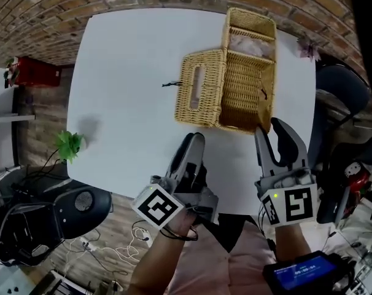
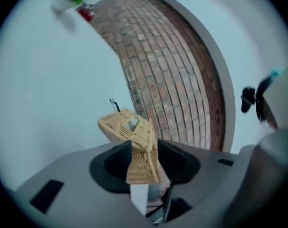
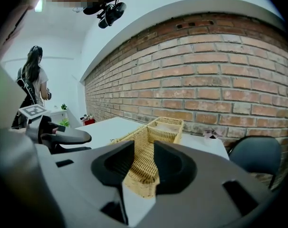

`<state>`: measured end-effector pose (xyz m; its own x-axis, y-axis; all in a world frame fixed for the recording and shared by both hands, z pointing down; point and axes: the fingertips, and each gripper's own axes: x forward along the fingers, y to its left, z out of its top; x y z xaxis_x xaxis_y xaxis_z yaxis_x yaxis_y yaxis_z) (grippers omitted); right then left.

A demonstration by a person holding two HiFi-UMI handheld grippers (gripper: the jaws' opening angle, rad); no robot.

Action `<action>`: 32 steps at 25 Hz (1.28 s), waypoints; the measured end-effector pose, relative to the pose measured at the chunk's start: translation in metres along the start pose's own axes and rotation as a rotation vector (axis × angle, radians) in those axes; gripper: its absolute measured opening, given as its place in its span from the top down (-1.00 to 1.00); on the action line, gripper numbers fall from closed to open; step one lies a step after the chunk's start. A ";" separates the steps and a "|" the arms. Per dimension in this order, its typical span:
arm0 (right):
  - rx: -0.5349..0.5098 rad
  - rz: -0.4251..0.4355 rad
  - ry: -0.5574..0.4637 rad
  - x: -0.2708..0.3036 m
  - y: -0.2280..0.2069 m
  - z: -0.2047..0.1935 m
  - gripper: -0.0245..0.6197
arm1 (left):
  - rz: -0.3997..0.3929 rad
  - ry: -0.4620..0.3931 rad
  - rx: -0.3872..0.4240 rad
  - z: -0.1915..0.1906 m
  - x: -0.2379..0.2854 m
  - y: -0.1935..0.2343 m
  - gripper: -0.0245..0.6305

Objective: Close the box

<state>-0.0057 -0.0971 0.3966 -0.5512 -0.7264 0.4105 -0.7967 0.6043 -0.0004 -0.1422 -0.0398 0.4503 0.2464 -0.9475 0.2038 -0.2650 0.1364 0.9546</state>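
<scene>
readable text: none | blue screen [image 1: 304,273]: print too blurred

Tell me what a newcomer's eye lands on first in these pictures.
The open wicker box on the white table, toward its far right, with its lid swung out to the left. Next, the left gripper and right gripper at the near edge, jaws apart, pointing at it.

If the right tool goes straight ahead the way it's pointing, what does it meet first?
The wicker box: its near right corner sits directly ahead of the right tool, whose jaws stand open; it seems very close, though depth is unclear.
</scene>
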 end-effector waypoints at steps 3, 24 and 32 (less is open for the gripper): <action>-0.010 -0.020 -0.007 -0.001 -0.005 0.005 0.57 | -0.107 -0.059 -0.343 0.003 0.010 -0.001 0.29; -0.018 -0.072 -0.015 0.001 -0.016 0.018 0.61 | -0.070 -0.160 -0.321 0.028 0.025 0.019 0.72; 0.012 -0.035 -0.040 0.000 -0.011 0.028 0.61 | -0.053 -0.114 0.078 0.036 0.014 -0.016 0.75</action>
<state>-0.0037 -0.1129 0.3714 -0.5324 -0.7595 0.3738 -0.8184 0.5746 0.0018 -0.1676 -0.0653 0.4299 0.1558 -0.9800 0.1236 -0.3275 0.0668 0.9425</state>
